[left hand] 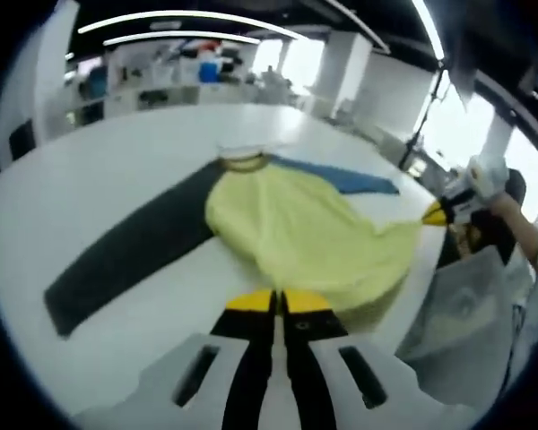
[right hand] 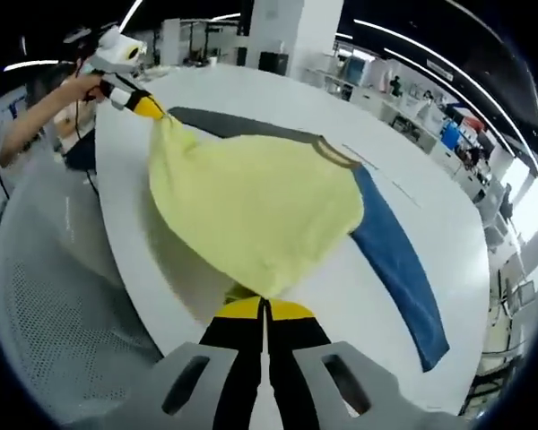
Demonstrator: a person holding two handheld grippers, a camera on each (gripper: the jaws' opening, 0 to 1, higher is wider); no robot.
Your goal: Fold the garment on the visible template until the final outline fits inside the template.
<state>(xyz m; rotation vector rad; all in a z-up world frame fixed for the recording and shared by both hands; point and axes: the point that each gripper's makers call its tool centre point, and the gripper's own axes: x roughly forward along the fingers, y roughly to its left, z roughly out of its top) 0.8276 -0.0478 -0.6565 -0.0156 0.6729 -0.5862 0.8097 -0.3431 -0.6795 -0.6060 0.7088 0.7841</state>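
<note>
Stretching between both grippers' closed jaws, yellow garment (right hand: 255, 206) lifts off table (right hand: 251, 90).

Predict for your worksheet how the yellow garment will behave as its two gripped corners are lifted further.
The yellow garment probably stays floppy: it sags between the left gripper and right gripper. It looks light, likely sliding easily over the smooth white table.
</note>
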